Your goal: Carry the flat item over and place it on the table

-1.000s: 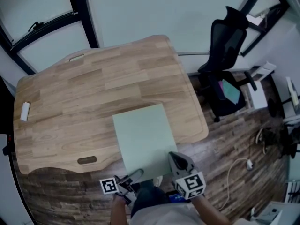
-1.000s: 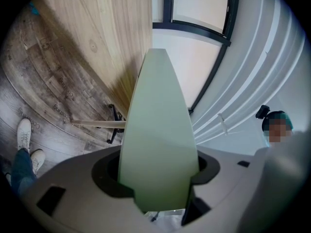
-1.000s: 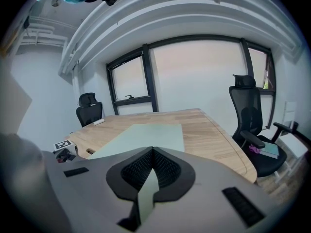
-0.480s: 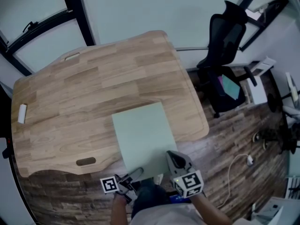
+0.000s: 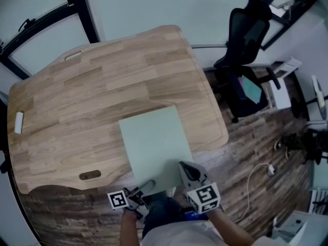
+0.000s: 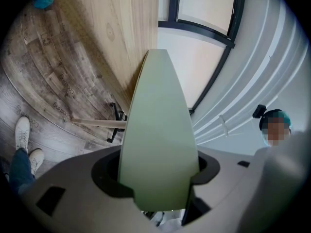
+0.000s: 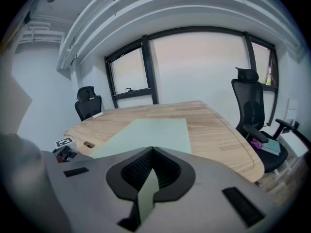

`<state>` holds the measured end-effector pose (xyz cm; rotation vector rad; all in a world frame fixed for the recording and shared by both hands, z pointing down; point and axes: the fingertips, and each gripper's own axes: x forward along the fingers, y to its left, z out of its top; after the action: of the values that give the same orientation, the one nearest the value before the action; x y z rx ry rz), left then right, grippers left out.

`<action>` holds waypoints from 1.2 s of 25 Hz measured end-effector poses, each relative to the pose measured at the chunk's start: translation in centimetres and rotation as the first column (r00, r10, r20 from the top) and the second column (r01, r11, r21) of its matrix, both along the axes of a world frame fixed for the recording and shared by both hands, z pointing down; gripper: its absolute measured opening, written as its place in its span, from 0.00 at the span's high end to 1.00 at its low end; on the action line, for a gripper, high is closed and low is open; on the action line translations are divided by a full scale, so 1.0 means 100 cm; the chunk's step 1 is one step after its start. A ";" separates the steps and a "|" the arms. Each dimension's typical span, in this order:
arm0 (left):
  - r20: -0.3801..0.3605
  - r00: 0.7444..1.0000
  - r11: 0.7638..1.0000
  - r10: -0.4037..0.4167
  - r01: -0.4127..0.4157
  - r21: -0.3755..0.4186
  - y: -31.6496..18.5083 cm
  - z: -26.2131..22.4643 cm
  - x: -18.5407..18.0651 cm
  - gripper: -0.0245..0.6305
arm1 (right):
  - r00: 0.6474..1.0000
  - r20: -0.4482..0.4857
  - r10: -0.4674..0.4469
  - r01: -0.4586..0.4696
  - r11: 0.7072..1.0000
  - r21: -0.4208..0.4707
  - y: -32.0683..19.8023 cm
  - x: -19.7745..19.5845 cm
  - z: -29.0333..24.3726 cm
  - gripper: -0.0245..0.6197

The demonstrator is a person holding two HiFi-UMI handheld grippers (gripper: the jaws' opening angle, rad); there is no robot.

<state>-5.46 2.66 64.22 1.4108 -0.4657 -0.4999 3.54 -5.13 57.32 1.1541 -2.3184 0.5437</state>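
Sheet held partly over the desk.
Fingers of left gripper and right gripper clamp its off-desk edge.

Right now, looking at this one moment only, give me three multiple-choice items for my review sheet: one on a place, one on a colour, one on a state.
1. Where is most of the flat sheet?
A) on the office chair
B) over the wooden table
C) on the floor

2. What colour is the sheet?
A) pale green
B) red
C) black

3. How is the sheet held?
A) lying free, untouched
B) taped down
C) left tool and right tool both shut on its near edge

Answers:
1: B, the head view shows it overlapping the tabletop.
2: A, it is pale green in every view.
3: C, each gripper view shows the sheet between that tool's jaws.
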 end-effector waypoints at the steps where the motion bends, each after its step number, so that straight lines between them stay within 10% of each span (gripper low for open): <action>1: 0.001 1.000 1.000 0.000 0.000 0.002 -0.001 0.000 0.000 0.54 | 1.000 -0.002 -0.002 0.002 1.000 -0.002 -0.001 -0.001 0.001 0.97; 30: -0.025 0.999 0.998 -0.040 0.041 0.047 -0.017 0.013 0.002 0.54 | 1.000 -0.022 -0.006 0.005 0.999 -0.039 -0.005 0.000 0.018 0.97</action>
<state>-5.31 0.94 65.52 1.4418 -0.4661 -0.5634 3.56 -5.65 59.08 1.1298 -2.2813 0.5684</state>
